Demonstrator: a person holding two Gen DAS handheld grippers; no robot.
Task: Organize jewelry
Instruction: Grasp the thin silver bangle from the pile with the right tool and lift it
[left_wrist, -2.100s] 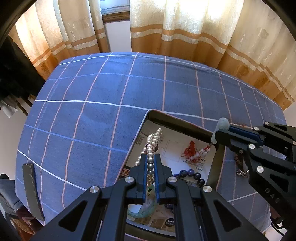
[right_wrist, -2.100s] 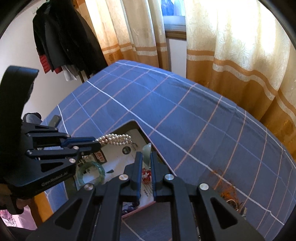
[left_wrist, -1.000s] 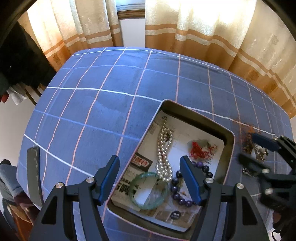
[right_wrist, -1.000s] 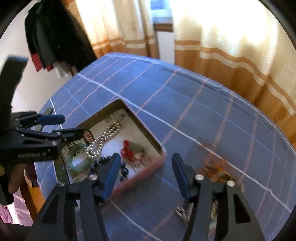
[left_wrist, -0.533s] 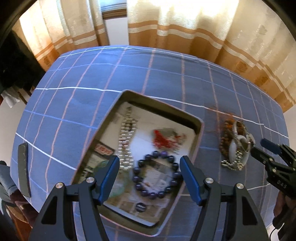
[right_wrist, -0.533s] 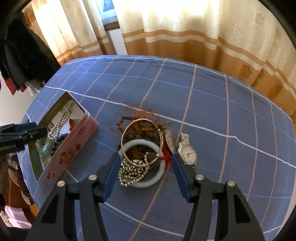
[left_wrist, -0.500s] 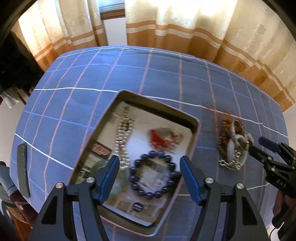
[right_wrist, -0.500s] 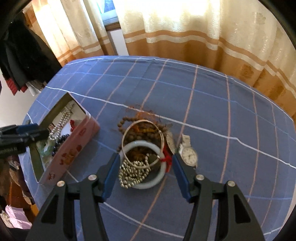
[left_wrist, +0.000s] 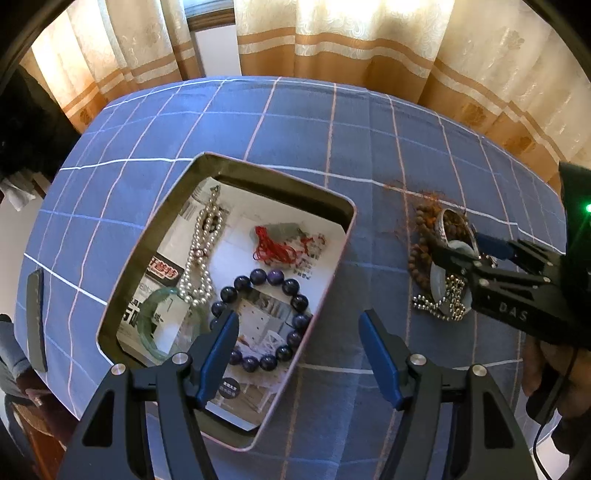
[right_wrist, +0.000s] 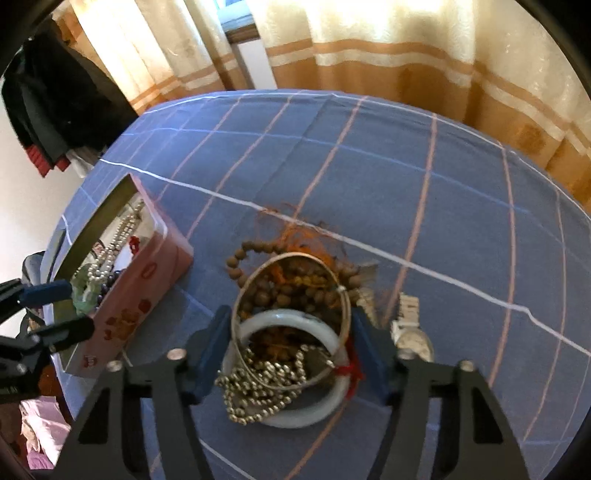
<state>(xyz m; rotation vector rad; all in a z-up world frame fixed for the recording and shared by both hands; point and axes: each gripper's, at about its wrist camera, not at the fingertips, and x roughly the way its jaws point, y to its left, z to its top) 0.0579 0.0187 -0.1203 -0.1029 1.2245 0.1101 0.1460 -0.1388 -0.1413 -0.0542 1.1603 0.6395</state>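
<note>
Right gripper (right_wrist: 290, 354): jaws apart and closing, straddling the loose heap; pads not seen pressing on anything, nothing gripped.
Left gripper (left_wrist: 297, 349): jaws wide, empty, hovering over the near right corner of the tin.

Loose heap, on the blue checked tablecloth (right_wrist: 461, 206), well right of the tin, nearest piece first:
- silver bead chain (right_wrist: 258, 384), draped over the pale bangle.
- pale jade bangle (right_wrist: 334, 397), flat on the cloth.
- thin metal bangle (right_wrist: 295, 258), leaning over the rest.
- wristwatch (right_wrist: 412, 338), just beside the heap's right edge.
- brown wooden bead string (right_wrist: 240, 262) with orange tassel, at the far side.

Tin (left_wrist: 334, 280), open, paper-lined, pink outside wall with a small printed pattern; already stowed:
- dark purple bead bracelet (left_wrist: 258, 317), near right corner.
- green jade bangle (left_wrist: 155, 321), near left corner.
- pearl necklace (left_wrist: 201, 254), along the left wall toward the far end.
- red-corded pendant (left_wrist: 280, 242), toward the far right corner.

Progress, judged: four pieces boxed, about five left outside; roughly half done. Next pick likely from the heap, where tangled chain and stacked bangles could drag along together.

Writing: "DAS" moulded on the right gripper's body, seen from the left wrist view. Red-and-black printed label on the lining paper; characters not legible.
</note>
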